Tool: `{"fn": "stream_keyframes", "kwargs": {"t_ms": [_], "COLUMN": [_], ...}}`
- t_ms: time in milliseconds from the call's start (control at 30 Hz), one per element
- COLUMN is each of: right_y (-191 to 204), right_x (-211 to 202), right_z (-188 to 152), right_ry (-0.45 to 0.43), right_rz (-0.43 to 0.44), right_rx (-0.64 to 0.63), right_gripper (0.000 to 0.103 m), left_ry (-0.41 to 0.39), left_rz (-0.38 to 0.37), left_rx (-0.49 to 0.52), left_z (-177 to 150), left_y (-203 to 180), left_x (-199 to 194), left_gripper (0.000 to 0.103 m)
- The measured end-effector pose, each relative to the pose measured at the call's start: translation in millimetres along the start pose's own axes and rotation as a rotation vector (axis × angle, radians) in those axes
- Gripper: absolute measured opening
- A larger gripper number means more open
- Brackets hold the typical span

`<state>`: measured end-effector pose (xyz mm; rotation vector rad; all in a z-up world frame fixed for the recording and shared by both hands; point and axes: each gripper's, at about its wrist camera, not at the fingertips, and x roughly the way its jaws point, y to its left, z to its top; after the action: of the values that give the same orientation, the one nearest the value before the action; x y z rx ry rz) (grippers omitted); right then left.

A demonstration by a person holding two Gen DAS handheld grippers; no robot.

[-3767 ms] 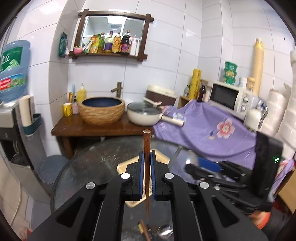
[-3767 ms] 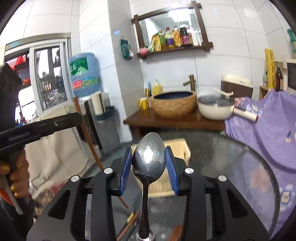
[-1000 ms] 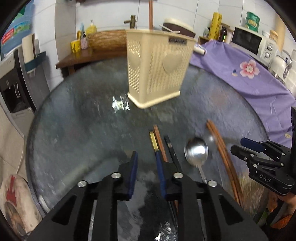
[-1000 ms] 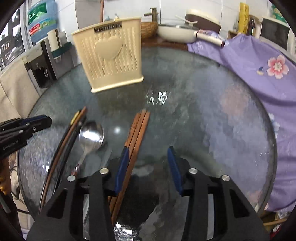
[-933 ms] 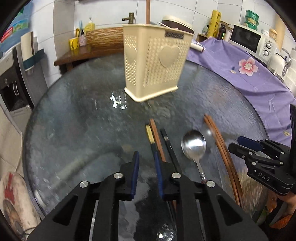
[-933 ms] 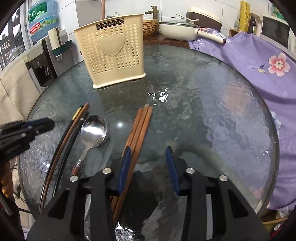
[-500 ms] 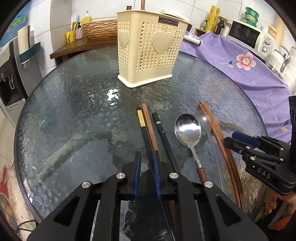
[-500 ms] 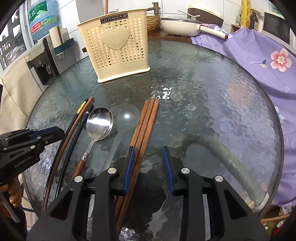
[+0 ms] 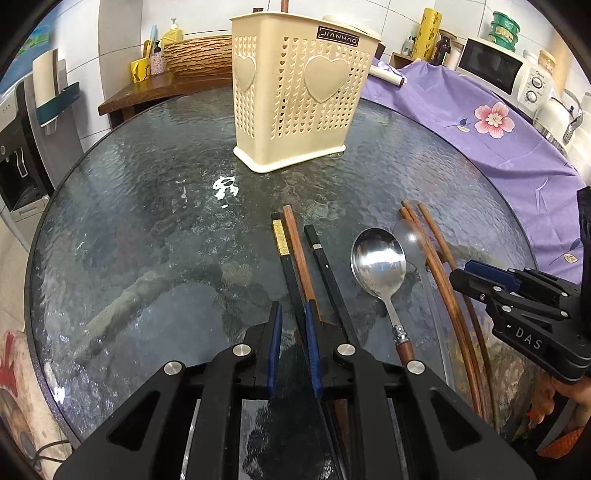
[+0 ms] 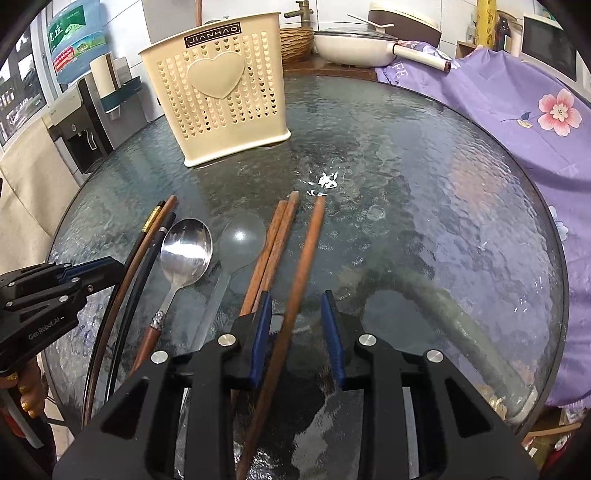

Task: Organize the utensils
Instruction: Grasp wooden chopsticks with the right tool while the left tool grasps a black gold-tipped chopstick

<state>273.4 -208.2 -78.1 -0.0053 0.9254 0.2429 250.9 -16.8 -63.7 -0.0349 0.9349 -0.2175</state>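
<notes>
While both tools hung low over the round textured-glass surface, the left gripper had its blue-padded fingers drawn narrow, with the black chopstick with a gold band running in between them; whether the pads actually pressed it could not be told. Just right of that stick lay a reddish-brown wooden chopstick and a second black chopstick with a silver band, all three pointing toward the far side. Further right sat the shiny steel spoon with a brown handle, bowl up, and beside it a clear plastic spoon. The right gripper held its fingers moderately apart around a single brown wooden chopstick, with a gap showing on either side of the stick, which lay flat on the glass. Immediately left of it, a pair of brown wooden chopsticks lay touching each other. At the far side of the surface stood the cream perforated plastic utensil holder with heart shapes, upright, well apart from the loose utensils, with a brown stick end poking above its rim. A purple flowered cloth covered the counter on the right.
</notes>
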Motion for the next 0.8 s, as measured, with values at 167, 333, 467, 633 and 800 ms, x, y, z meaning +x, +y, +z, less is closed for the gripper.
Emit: {"fn": "stream_keyframes", "kwargs": {"t_ms": [167,333,467,633,800], "right_y": [0,0,0,3,6], "right_x": [4,10,16,24,28], "right_z": [4,13,21,30,33], "right_ry": [0.002,0.014,0.026,0.023,0.022], "right_rz": [-0.010,-0.019,-0.033,-0.057,-0.072], "right_rx": [-0.003,-0.011,-0.018,-0.033,-0.049], "right_gripper": [0.029,0.028,0.026,0.025,0.025], "left_ry": [0.009,0.019,0.025,0.023,0.030], "left_rz": [0.017,0.032,0.043,0.059,0.064], "left_rx": [0.017,0.033,0.047,0.062,0.066], "left_z": [4,12,21,27,28], "left_y": [-3,-5,-6,-6,-7], "left_x": [5,12,18,24,24], "left_gripper": [0.013,0.013,0.013,0.013,0.013]}}
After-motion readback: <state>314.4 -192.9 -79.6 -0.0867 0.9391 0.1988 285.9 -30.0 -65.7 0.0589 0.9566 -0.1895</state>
